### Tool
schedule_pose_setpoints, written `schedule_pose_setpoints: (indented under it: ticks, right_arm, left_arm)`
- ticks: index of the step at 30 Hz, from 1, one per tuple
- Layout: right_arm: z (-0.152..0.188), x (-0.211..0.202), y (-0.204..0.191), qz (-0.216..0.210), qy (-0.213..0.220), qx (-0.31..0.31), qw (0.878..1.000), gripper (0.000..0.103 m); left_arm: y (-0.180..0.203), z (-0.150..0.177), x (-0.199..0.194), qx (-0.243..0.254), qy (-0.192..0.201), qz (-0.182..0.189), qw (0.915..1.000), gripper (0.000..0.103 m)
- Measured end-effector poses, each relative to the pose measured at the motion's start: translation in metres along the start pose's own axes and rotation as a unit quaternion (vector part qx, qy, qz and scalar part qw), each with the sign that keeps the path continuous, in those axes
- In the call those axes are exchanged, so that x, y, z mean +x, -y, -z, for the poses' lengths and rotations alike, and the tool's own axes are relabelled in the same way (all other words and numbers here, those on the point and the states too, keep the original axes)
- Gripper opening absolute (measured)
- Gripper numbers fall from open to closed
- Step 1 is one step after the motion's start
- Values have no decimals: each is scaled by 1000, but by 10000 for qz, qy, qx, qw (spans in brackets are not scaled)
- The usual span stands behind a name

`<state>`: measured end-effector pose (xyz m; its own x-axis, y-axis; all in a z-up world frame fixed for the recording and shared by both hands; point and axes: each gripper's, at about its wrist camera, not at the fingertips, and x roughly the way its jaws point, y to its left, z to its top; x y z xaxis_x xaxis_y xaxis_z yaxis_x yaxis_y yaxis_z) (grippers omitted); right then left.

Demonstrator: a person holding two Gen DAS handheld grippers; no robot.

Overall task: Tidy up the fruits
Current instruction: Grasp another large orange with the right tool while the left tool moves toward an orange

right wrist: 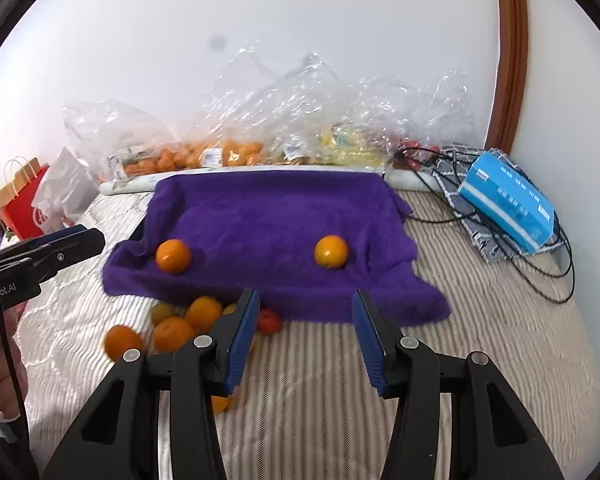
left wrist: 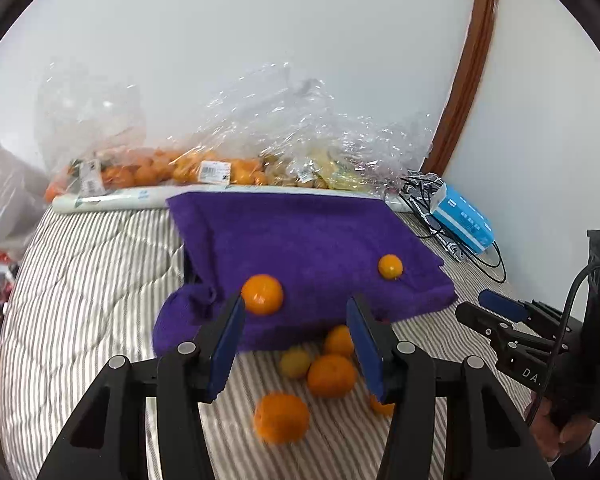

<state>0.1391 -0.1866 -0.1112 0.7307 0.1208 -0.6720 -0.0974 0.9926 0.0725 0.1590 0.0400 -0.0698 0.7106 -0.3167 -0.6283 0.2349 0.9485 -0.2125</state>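
Two oranges point(right wrist: 173, 255) point(right wrist: 331, 251) on purple towel point(right wrist: 268, 216). About six loose fruits point(right wrist: 204, 312) below towel's front edge. One blue box point(right wrist: 506, 200) right of towel.

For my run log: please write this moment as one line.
left gripper: open, empty | right gripper: open, empty | towel: two oranges on it | more fruit on bed

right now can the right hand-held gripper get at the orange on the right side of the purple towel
Probably yes: the right hand-held gripper is open and empty, and that orange sits exposed on the purple towel, nothing between them.
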Motion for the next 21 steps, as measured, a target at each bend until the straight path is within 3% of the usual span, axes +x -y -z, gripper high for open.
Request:
schedule_pose_setpoints:
  ticks: [7,15,21]
  right_arm:
    - [16,5,-11,-229,-291,128,9992,49]
    - [33,20,-23,-316,-333,215,9987,49]
    - [36,33,-24,-398,-545,345,9971,50]
  left_arm:
    - [-13,24,-4,-111,-139,-127,9998,50]
    - [-41,46,5,-261,-437,-324,9982,52]
    - [-59,57,18,-500,-622,-229,9965,55]
